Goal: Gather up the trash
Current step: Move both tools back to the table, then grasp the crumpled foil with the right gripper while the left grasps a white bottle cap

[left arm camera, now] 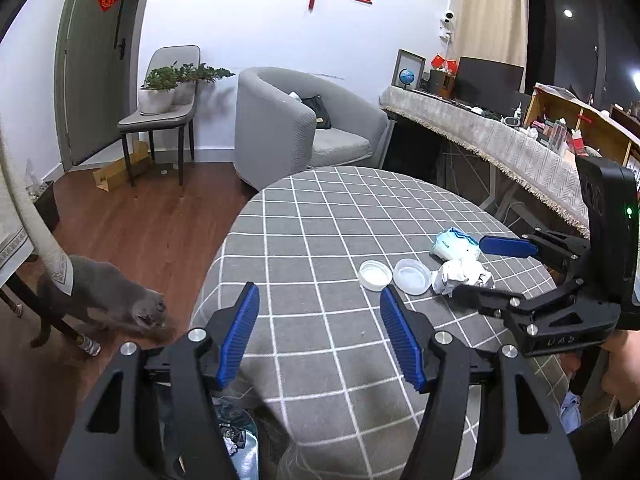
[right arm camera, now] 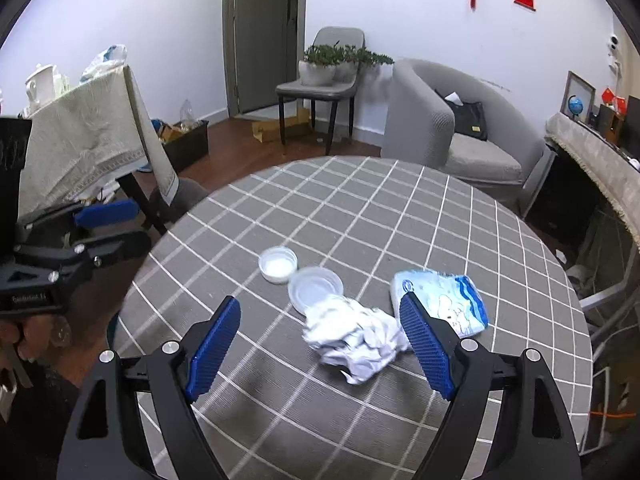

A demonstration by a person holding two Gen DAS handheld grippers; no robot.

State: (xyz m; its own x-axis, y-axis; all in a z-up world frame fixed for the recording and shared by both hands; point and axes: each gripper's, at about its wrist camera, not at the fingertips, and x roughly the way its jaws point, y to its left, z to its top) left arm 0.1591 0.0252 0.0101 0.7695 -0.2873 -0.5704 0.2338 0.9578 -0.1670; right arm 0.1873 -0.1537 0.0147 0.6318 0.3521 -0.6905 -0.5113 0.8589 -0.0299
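My right gripper (right arm camera: 320,344) is spread wide, nothing between the pads, low over the near part of the round table (right arm camera: 400,208) with the grey checked cloth. The crumpled white paper (right arm camera: 356,336) sits between my right fingers, closer to the right-hand pad and just about touching it; wide gap on the left-hand side. The blue-and-white wrapper (right arm camera: 448,300) lies just beyond and outside that right-hand pad, partly hidden by it. The clear plastic lid (right arm camera: 316,286) touches the far edge of the paper; the white cap (right arm camera: 278,264) is just beside the lid, further out. All four pieces are clustered mid-table, well away from the far rim; bare cloth all round them.

My left gripper (left arm camera: 320,332) is also wide open and empty, hovering at the table's near-left rim, with the cap (left arm camera: 375,275) and lid (left arm camera: 412,275) ahead of its right-hand pad. Below it, off the table edge, a trash bin (left arm camera: 236,436) with scraps inside is partly visible. A grey cat (left arm camera: 108,292) stands on the wood floor left of the table, near the leg of a cloth-draped side table (right arm camera: 80,140). A grey armchair (left arm camera: 304,128) sits beyond the far rim, a long cloth-covered counter (left arm camera: 500,136) along the right.
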